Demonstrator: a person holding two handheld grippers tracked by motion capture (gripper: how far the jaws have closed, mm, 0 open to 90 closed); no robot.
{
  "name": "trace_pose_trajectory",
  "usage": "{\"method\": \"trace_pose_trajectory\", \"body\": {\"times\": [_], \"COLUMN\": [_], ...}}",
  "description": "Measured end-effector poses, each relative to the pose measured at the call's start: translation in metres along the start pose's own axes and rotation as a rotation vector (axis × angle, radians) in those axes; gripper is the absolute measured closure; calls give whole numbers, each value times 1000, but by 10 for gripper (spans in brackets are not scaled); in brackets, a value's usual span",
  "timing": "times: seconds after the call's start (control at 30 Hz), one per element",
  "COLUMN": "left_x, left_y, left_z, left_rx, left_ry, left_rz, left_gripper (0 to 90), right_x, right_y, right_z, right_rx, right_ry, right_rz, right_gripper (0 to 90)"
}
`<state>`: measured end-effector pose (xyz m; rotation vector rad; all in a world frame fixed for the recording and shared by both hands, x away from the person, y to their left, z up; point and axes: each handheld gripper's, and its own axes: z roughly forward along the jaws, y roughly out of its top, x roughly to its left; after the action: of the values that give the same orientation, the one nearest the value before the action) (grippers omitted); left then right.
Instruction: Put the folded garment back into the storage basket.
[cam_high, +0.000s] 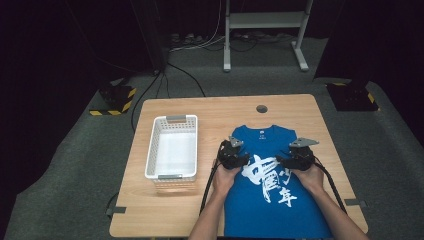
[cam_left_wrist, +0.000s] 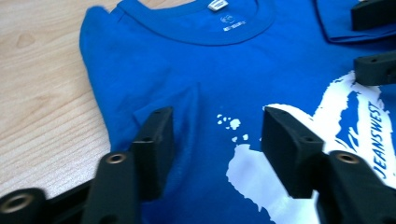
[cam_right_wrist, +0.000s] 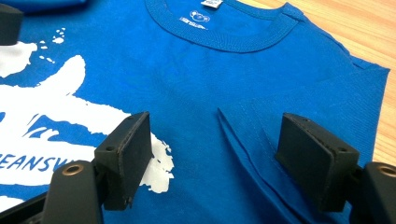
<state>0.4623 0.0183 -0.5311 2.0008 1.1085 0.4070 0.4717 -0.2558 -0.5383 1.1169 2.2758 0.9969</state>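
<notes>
A blue T-shirt (cam_high: 272, 170) lies flat, print up, on the table's (cam_high: 210, 107) right half, sleeves apparently folded in. L gripper (cam_high: 233, 156) and R gripper (cam_high: 299, 157) hover over the shoulders w/ jaws apart, gripping nothing, likely set for the next fold. A white basket (cam_high: 172, 147) waits alongside, prob. for the folded shirt.

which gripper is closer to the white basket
Left. The left gripper hovers over the blue t-shirt's left part, just right of the white basket. The right gripper is over the shirt's far side, farther away.
</notes>
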Motion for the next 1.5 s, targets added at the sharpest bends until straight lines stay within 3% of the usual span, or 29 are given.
{"method": "trace_pose_trajectory", "body": {"times": [0.17,0.37,0.6,0.77,0.93,1.13,1.23,1.4,1.5], "left_x": [1,5,12,24,20,2,-3,-6,-7], "left_y": [-1,-1,-4,-8,-11,-9,-9,-9,-10], "left_z": [-7,-17,-17,-16,-13,-4,0,1,1], "left_rx": [-24,-79,-55,-44,-31,1,23,25,20], "left_ry": [-4,31,61,74,42,17,3,-6,-2], "left_rz": [2,-19,-37,-100,-79,17,45,47,52], "left_gripper": [383,368,338,313,301,287,286,276,273], "right_x": [2,6,10,3,-5,-8,-9,-9,-5], "right_y": [0,2,7,8,6,-1,-2,-3,-2], "right_z": [0,0,-10,-17,-19,-4,-3,-2,-1], "right_rx": [-4,-10,-65,-90,-86,21,20,22,18], "right_ry": [-3,5,8,-20,-36,-18,-3,20,32], "right_rz": [-6,-18,-31,-25,-11,-12,8,26,14], "right_gripper": [245,247,248,235,215,187,192,195,203]}}
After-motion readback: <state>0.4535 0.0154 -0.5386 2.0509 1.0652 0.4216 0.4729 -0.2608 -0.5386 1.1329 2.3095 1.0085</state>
